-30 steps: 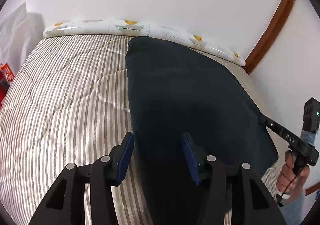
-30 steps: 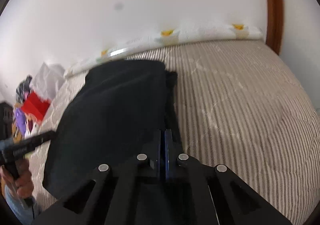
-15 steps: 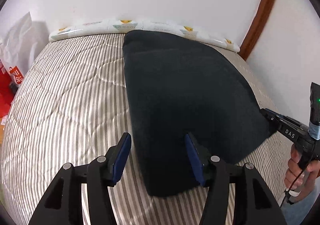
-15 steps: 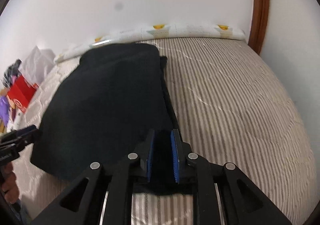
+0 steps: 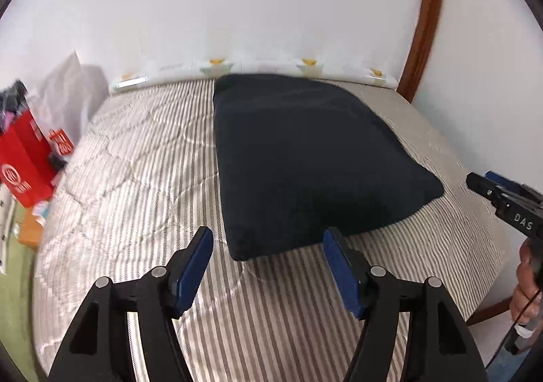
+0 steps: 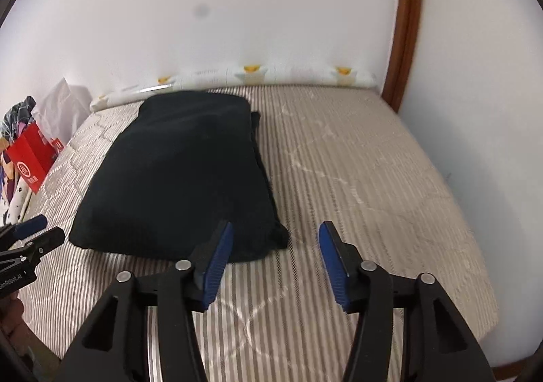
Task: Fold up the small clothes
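White walls and a brown door frame (image 6: 405, 25) close in behind a bed (image 6: 356, 161) with a striped quilted cover, and that bed is the work area. On it lies the dark garment (image 5: 305, 158), folded into a tidy rectangle, its far edge close to the patterned bolster (image 6: 258, 75) along the wall. From the right wrist view a second layer peeks out along the garment's right side, so it looks doubled over on itself.

Now the left gripper (image 5: 268, 265): its blue fingers (image 5: 195, 266) are spread wide, holding nothing, hovering just short of the near edge of the cloth. The right gripper (image 6: 275, 261) matches it, fingers (image 6: 334, 266) well apart and empty, its left finger in line with the near right corner. Both sit clear of the fabric, probably so the fold can settle undisturbed.

Off to the left, a red bag (image 5: 23, 165) and white plastic bag (image 5: 68, 90) stand beside the bed, well away from the action. Judging by the neat shape, this fold looks finished or close to it.
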`<state>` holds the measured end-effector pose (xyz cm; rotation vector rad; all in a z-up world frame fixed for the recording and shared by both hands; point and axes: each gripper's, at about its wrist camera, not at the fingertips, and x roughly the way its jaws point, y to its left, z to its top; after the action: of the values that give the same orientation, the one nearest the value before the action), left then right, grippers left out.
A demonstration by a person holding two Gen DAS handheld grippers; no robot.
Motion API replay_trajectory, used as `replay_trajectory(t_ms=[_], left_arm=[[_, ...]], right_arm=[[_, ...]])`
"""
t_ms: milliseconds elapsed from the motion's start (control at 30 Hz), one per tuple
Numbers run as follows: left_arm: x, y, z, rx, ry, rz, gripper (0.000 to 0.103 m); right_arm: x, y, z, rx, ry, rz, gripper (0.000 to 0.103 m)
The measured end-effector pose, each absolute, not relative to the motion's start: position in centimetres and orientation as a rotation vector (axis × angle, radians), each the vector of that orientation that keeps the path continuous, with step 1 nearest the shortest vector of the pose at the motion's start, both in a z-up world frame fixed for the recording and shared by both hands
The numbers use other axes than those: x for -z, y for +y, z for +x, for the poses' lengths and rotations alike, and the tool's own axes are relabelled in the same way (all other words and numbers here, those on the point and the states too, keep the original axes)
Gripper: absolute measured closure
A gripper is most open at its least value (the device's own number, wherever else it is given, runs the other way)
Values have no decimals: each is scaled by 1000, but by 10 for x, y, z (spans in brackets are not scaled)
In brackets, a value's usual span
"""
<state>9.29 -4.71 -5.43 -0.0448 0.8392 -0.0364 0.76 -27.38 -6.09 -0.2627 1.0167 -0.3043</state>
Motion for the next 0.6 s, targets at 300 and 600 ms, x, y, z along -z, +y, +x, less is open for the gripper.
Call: replay_trajectory(t_ms=[300,600], left_arm=[[17,-65,39,25,759,10,18],[3,-76,0,2,701,10,11]], right_arm=[[0,-258,-60,365,900,-244,8],[-17,-250,-105,415,869,-262,0]])
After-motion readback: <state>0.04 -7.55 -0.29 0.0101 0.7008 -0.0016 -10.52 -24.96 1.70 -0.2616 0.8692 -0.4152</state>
